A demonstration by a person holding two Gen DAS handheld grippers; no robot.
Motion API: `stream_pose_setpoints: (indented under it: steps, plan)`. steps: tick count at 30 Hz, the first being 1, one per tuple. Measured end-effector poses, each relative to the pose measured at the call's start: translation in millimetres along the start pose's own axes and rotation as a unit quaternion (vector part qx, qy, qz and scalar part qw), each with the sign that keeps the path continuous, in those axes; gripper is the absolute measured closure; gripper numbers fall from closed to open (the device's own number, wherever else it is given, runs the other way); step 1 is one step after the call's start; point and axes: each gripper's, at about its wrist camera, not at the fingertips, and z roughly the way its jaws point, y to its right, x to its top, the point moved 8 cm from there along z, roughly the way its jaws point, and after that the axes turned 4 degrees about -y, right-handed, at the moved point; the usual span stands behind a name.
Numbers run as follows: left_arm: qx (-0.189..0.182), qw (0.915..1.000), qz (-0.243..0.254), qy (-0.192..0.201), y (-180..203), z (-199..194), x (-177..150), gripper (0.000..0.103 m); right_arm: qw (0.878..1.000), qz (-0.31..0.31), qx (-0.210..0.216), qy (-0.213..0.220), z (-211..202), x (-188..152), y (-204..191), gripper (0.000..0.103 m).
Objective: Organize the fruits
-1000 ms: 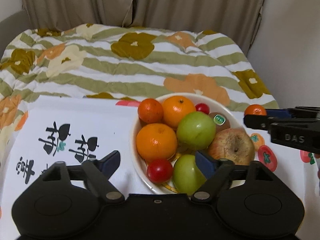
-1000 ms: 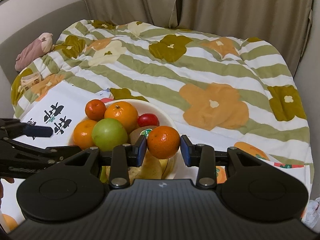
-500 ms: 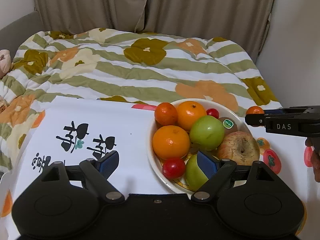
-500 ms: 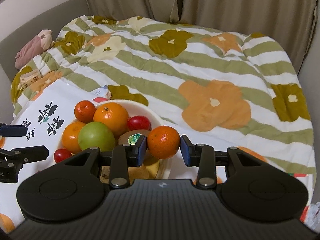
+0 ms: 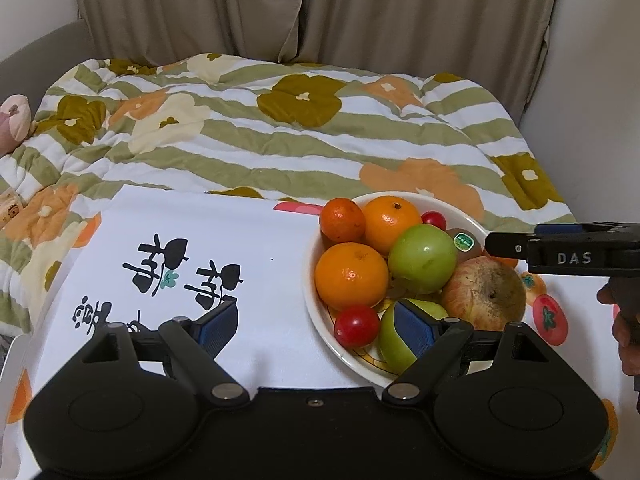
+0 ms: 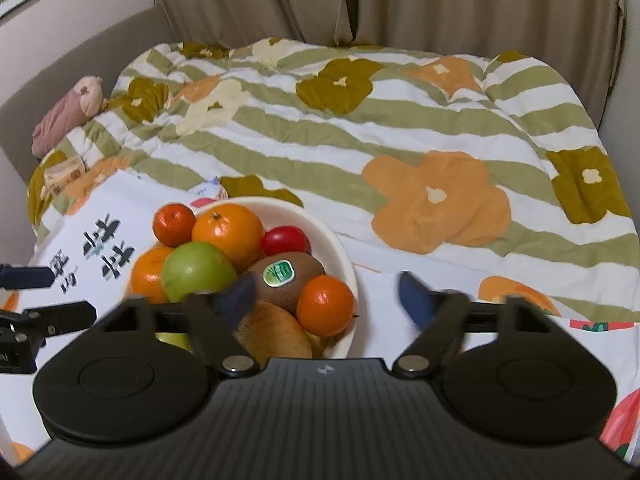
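Right gripper (image 6: 328, 300) jaws spread; mandarin (image 6: 325, 305) rests in bowl (image 6: 344, 256). Withdraw straight, without nudging it. Left gripper (image 5: 316, 326) gaping, empty.

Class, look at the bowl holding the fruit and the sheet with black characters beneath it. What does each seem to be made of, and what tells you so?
Bowl: probably glazed ceramic, perhaps plastic; cream, smooth, thick rounded rim with a soft sheen.
Sheet: looks like thin printed plastic or coated cloth; white and smooth, with black characters and fruit prints.
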Motion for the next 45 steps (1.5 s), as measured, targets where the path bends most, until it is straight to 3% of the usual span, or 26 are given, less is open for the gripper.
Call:
stream_pose_setpoints:
  steps: [14,30,39,45]
  plan:
    - [-0.029,0.9969,0.023,0.069,0,-66,0,0.014,0.998,0.010,-0.031,0.053,-94,-13,-36,0.005]
    - [-0.074,0.9857,0.060,0.139,-11,-166,-45,0.009,0.987,0.079,-0.095,0.104,-225,-85,-100,0.000]
    - [-0.056,0.9841,0.074,0.151,-33,-201,-58,0.000,0.978,0.087,-0.146,0.119,-265,-113,-130,0.000]
    - [-0.034,0.9841,0.085,0.152,-43,-210,-65,0.000,0.975,0.091,-0.174,0.107,-272,-126,-137,0.000]
